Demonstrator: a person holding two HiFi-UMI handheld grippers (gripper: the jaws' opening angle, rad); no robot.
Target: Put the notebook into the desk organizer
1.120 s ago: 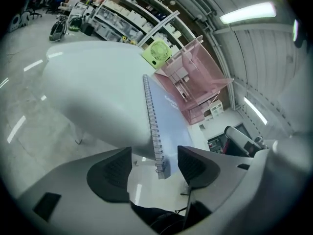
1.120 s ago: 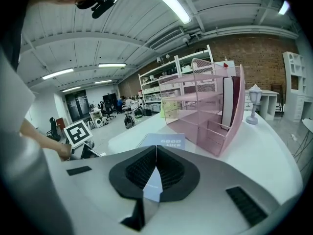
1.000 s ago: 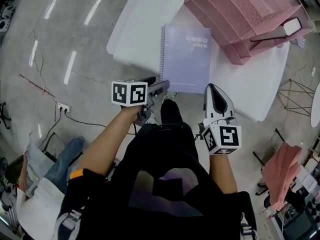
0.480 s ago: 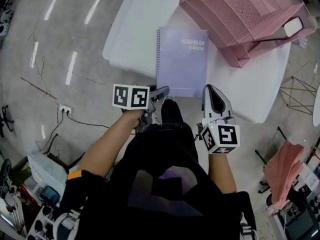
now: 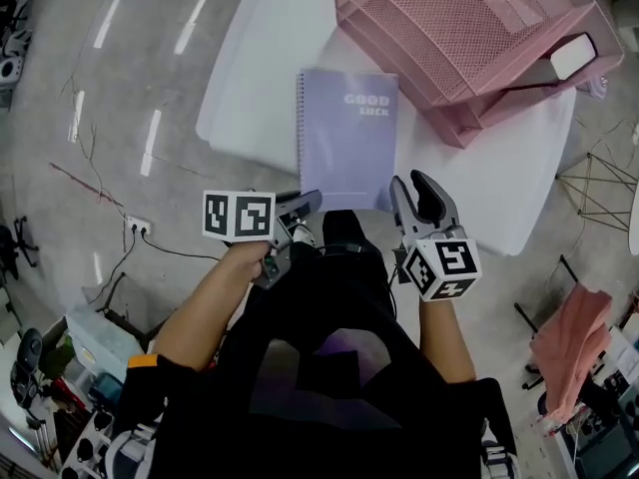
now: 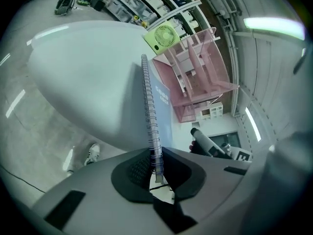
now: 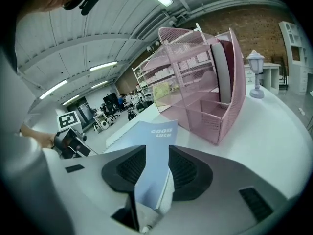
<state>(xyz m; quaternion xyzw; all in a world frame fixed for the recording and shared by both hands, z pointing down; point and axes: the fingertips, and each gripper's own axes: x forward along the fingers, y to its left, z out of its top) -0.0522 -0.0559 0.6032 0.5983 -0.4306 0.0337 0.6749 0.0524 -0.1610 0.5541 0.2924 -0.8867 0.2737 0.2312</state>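
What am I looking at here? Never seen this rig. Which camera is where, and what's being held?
There is no robot: a person holds a two-jaw gripper in each hand, and the marker cubes are part of the grippers. The top-down picture comes from a camera on the person's head. The other two come from cameras riding on each gripper, looking along its jaws. On the white table lies a purple spiral notebook, and beyond it stands a pink mesh desk organizer. The left gripper is closing on the near end of the notebook's spiral edge, with its pads on the wire. The right gripper has the other near corner between its jaws, but they are opening and stand clear of the cover.
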